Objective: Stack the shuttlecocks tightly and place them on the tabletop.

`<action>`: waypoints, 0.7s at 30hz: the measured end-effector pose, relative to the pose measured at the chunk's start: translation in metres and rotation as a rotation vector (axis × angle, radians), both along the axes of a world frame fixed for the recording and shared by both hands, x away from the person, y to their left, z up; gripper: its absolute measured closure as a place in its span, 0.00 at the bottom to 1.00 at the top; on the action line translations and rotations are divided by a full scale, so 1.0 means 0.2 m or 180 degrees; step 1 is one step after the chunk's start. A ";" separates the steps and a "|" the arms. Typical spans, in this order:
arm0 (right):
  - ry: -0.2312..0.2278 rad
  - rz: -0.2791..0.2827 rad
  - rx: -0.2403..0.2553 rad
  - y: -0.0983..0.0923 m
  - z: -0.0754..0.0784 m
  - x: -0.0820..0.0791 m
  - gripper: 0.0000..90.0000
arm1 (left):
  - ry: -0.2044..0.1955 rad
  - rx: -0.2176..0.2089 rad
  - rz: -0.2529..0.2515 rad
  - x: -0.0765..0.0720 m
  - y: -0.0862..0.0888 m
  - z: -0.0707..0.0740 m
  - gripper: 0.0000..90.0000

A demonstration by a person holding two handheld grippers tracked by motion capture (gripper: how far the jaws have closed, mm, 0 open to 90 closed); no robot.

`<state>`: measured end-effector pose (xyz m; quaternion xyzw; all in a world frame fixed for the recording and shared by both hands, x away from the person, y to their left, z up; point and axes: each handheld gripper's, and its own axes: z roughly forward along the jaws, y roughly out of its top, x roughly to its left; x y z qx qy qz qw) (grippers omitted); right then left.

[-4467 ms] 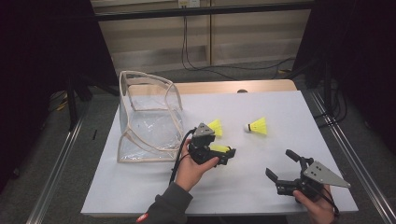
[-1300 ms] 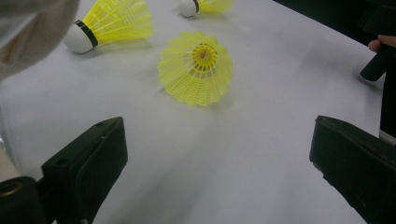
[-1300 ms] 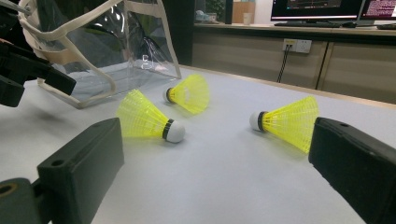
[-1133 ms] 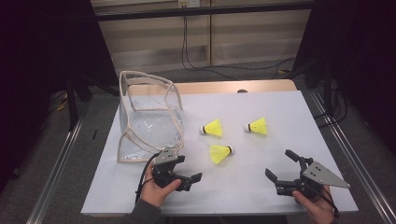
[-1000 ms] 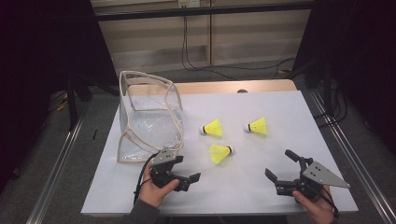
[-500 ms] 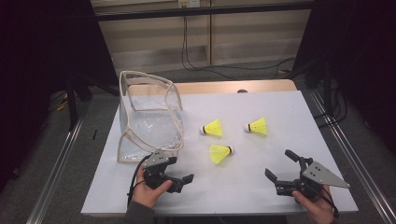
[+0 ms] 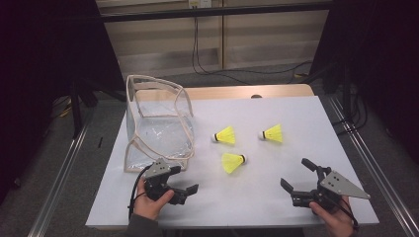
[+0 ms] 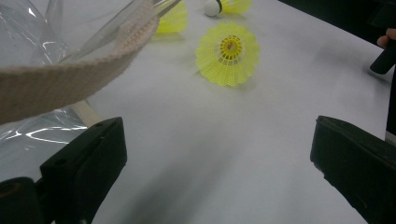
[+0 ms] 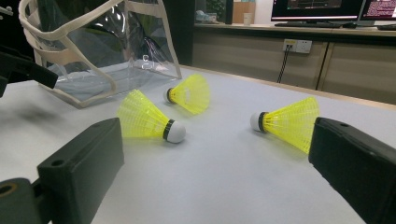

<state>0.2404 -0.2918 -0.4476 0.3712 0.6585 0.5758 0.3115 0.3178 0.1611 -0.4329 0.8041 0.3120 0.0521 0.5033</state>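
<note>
The left tongs [image 7: 184,181] have pulled back from the middle of the tabletop [image 7: 257,207] toward the near edge at about 7 o'clock, and now sit low beside the front corner of the clear bag [image 7: 158,126], jaws spread wide and empty. A few seconds ago they were over the nearest shuttlecock [image 7: 233,162]; that shuttlecock now lies free on the white surface, on its side, roughly at the centre, with its cork pointing toward 3 o'clock. The other two have not moved: the middle shuttlecock [image 7: 225,136] lies just beyond it toward 12 o'clock, and the far shuttlecock [image 7: 272,133] is out toward 2 o'clock. In the left gripper view the bag's woven strap [image 8: 70,70] crosses close above the left jaw, and the nearest shuttlecock's open skirt faces the camera well ahead. The right tongs [image 7: 297,178] hold their place at about 5 o'clock, also open wide with nothing between the jaws, looking across at all three shuttlecocks. As a judgement, no shuttlecock has gone into the bag yet, so the packing is at its start, and the left side's retreat reads as a reset before a fresh approach.
</note>
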 end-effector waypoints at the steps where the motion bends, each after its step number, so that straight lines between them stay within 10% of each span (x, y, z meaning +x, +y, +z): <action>1: -0.0004 -0.0002 -0.0002 0.00 0.00 0.00 0.03 | -0.0003 0.0005 0.0015 0.00 0.01 0.00 0.04; 21: -0.0006 -0.0005 -0.0001 0.00 0.00 0.00 0.03 | -0.0015 0.0009 0.0086 0.00 0.10 -0.01 0.04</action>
